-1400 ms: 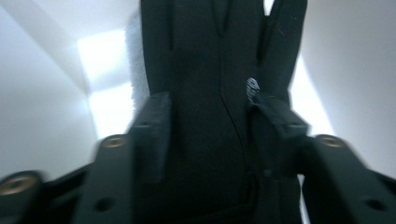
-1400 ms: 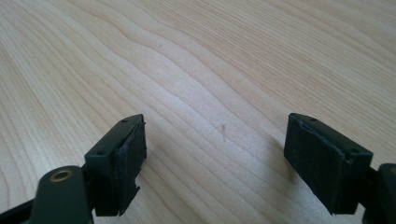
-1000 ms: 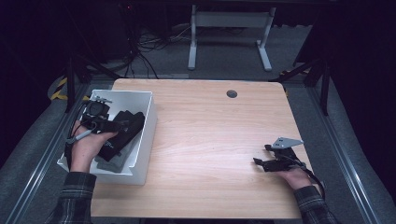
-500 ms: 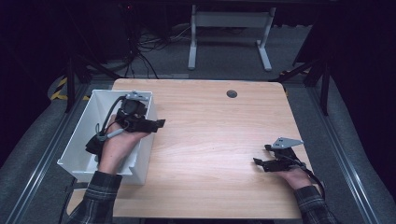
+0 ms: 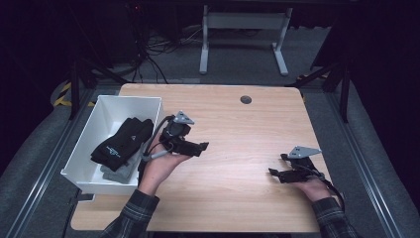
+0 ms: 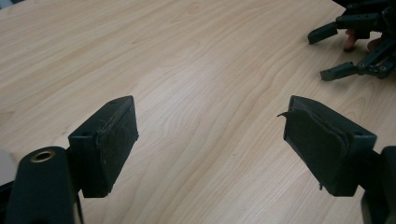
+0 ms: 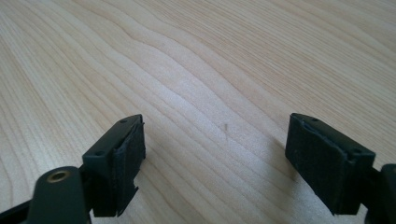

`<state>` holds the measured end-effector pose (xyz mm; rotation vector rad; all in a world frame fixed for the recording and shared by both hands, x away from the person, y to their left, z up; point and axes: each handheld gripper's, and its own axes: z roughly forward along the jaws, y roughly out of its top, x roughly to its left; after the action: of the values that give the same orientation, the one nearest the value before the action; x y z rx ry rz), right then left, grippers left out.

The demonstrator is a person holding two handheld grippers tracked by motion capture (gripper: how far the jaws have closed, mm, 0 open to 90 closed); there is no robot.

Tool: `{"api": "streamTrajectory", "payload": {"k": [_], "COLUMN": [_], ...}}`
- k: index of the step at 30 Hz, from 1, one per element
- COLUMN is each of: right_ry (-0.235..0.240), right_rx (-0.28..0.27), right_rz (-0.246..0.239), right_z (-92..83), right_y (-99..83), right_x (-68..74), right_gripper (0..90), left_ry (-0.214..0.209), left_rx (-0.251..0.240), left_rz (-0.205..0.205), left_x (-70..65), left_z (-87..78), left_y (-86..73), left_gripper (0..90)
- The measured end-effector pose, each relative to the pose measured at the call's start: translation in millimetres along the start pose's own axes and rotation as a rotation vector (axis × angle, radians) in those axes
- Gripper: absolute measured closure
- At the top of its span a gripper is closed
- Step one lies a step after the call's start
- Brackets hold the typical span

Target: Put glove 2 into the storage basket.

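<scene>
On the table's left edge we count one white bin [image 5: 86, 144] | two gloves inside: one black glove [image 5: 121, 144], one grey glove [image 5: 119, 171] | left gripper [image 5: 202, 147] and right gripper [image 5: 274, 167]: jaws apart, empty, over bare table [image 5: 237, 129].

- White bin [image 5: 84, 148]: the near wall screens part of the interior floor; the lowest contents cannot be read in the high view.
- Grey item [image 5: 116, 172] in the bin: mostly covered by the black glove [image 5: 121, 144] lying over it; its kind cannot be told.
- Glove lettering: too small to read.
- Left gripper [image 5: 190, 147]: part of the body is hidden by the person's hand in the high view; in its own view both jaws are cut off by the bottom edge.
- Right gripper [image 7: 215, 163]: jaw bases run off the bottom edge in its own view.
- Table [image 5: 237, 148]: the near edge is cut off by the frame and partly covered by the plaid sleeves.
</scene>
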<state>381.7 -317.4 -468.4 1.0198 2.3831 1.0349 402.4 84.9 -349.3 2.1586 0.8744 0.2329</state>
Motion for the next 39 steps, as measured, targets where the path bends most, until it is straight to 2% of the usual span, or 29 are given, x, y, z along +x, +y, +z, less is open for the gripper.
{"api": "streamTrajectory", "payload": {"k": [5,9,17,19,24,28,30,34,39], "right_ry": [0.000,0.002,0.007,0.008,0.009,0.014,0.015,0.016,0.016], "right_rx": [0.001,0.002,0.005,0.005,0.006,0.008,0.009,0.009,0.009], "right_rz": [-0.002,-0.003,-0.010,-0.010,-0.013,-0.014,-0.015,-0.015,-0.016], "right_z": [0.0,0.1,0.5,0.5,0.7,0.8,0.8,0.8,0.8], "right_y": [-0.1,0.0,0.1,0.1,0.2,0.2,0.2,0.2,0.1], "right_x": [0.1,0.4,0.4,0.4,0.6,0.7,0.7,0.7,0.7], "right_gripper": [20.0,19.1,17.4,17.2,16.4,15.6,15.6,15.5,15.5], "left_ry": [-0.020,-0.012,-0.026,-0.029,-0.007,-0.010,-0.015,-0.029,-0.029], "left_rx": [0.039,0.066,0.089,0.107,0.134,0.149,0.130,0.071,0.072], "left_rz": [0.031,0.067,0.082,0.089,0.139,0.153,0.161,0.165,0.166], "left_x": [-9.0,-16.0,-24.1,-25.7,-32.2,-35.9,-35.7,-32.3,-32.3], "left_z": [24.6,43.1,74.0,80.7,96.9,106.8,109.4,110.4,110.3], "left_y": [-11.8,-24.5,-48.2,-52.2,-61.3,-67.9,-70.0,-76.5,-76.5], "left_gripper": [17.4,16.7,15.9,15.7,12.7,8.6,2.4,0.0,0.0]}}
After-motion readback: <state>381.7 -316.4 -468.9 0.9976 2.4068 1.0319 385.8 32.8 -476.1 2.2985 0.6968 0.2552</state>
